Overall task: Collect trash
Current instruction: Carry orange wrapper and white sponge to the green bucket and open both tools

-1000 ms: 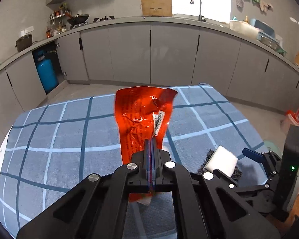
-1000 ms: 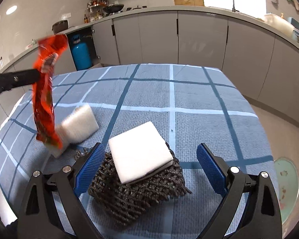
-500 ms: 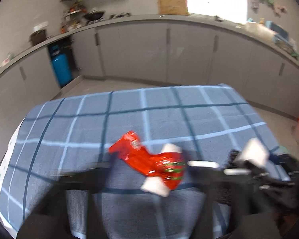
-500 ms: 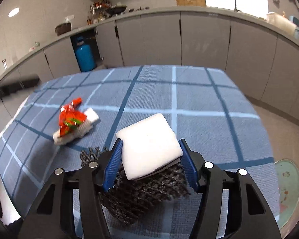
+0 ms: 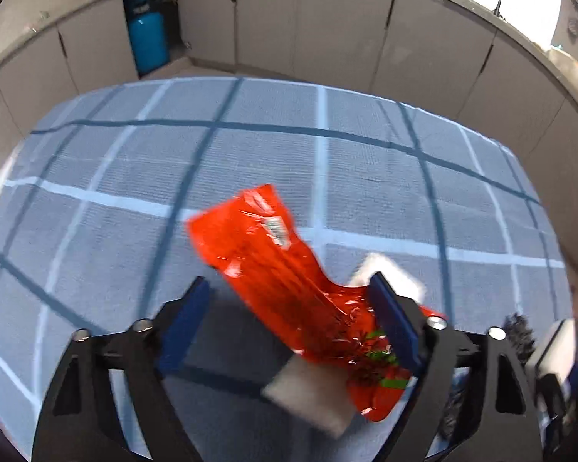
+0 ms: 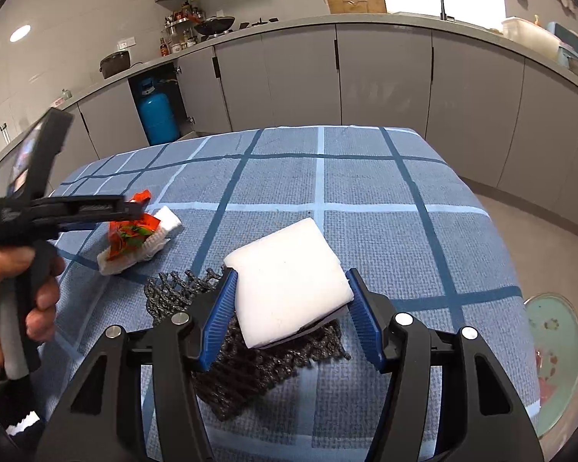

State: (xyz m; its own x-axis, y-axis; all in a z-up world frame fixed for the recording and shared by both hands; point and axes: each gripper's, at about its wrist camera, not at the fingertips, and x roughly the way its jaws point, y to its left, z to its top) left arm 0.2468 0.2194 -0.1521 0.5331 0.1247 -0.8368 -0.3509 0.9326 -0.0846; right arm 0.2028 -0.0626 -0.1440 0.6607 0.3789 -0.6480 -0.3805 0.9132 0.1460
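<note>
Your left gripper point(image 5: 285, 300) is spread wide over the checked tablecloth point(image 5: 250, 146), jaws closing in a bit, with the red wrapper point(image 5: 273, 265) lying loose between them, draped over a white pad point(image 5: 308, 396) underneath. Over on the right, your right gripper point(image 6: 291, 300) has its blue pads pressed on both sides of the white foam block point(image 6: 287, 281), sitting on black mesh point(image 6: 250, 369) right below it.

Red crinkled foil wrapper point(image 5: 285, 281), glossy, with green print at its lower end, lies draped slantwise over a white foam block point(image 6: 162, 231) on the blue checked surface point(image 6: 327, 177), left side. Second white foam block point(image 6: 289, 281), thicker and tilted, sits on a black mesh net point(image 6: 250, 369) near the front edge. The two blocks are apart.
</note>
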